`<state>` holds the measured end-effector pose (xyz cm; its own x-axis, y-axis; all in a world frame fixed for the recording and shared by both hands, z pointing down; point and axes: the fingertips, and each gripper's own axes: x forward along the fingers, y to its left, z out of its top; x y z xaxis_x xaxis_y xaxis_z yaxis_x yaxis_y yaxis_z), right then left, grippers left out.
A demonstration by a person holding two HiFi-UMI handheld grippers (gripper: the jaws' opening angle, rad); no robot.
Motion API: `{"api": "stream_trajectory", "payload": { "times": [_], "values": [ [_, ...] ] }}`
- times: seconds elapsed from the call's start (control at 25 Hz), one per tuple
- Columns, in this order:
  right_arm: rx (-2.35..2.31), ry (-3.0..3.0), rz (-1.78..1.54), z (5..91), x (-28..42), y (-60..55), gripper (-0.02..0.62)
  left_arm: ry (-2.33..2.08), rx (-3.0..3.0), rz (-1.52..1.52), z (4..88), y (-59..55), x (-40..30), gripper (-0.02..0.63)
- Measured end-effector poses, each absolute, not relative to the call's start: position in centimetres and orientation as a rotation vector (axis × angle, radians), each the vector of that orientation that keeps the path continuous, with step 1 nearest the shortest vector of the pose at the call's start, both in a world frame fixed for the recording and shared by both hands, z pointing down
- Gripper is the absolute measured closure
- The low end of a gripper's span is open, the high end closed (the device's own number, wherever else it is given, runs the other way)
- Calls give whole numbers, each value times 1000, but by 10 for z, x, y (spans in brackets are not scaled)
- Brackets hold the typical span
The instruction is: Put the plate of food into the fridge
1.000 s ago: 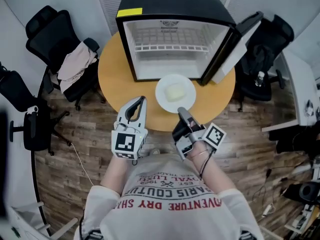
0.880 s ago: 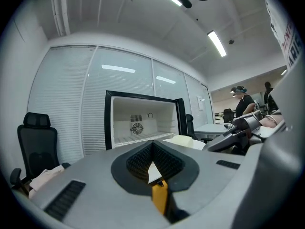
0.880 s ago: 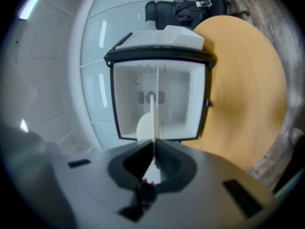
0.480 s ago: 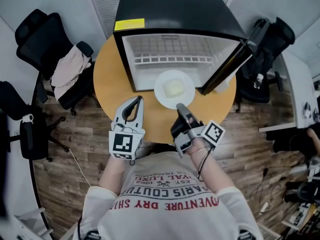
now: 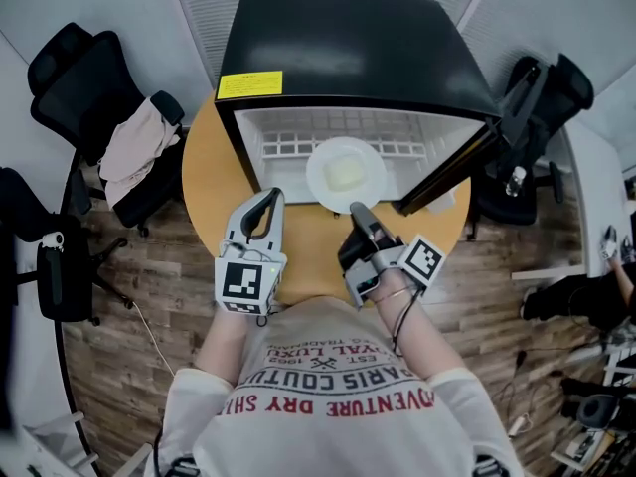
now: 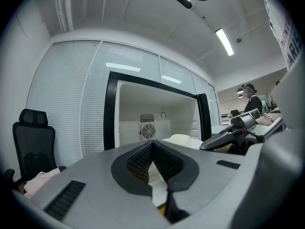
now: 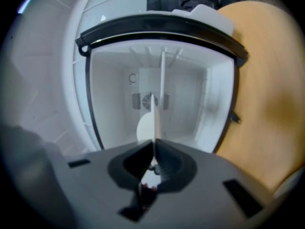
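Black mini fridge (image 5: 348, 58) sits on the round wooden desk (image 5: 204, 182). Its door (image 5: 467, 162) is swung open to the right of the head view. Inside is white, with a wire shelf near the top and a fan grille on the back wall. Yellow label (image 5: 248, 84) is on the front-left corner of the fridge top.

Black office chairs (image 5: 84, 78) stand on the left of the desk, one with a pale cloth (image 5: 134, 147) draped over it. Another dark chair is behind the door on the right.

White plate (image 5: 333, 159) is at the fridge mouth, far half over the fridge floor, near edge over the desk. A pale lump of food (image 5: 346, 175) sits mid-plate.

Right gripper (image 5: 356, 209) is level and aimed into the fridge. Its fingers (image 7: 174, 163) pinch the plate's near rim. The right gripper view shows the plate edge-on as a thin line running out from the fingertips.

Left gripper (image 5: 271, 197) is level over the desk, just left of the plate and not touching it. Its fingers (image 6: 138, 159) are pressed together at the tips with nothing between them.
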<state>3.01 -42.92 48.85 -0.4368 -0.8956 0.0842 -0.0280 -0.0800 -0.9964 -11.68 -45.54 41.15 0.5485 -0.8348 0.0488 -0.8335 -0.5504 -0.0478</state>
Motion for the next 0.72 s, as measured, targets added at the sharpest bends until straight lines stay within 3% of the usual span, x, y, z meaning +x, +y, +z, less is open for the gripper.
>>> {"api": "stream_trajectory", "payload": {
  "times": [0.72],
  "values": [
    [-1014, 1483, -1617, 494, 43, -489, 552, 1524, -2747, -139, 423, -489, -103, 572]
  ]
}}
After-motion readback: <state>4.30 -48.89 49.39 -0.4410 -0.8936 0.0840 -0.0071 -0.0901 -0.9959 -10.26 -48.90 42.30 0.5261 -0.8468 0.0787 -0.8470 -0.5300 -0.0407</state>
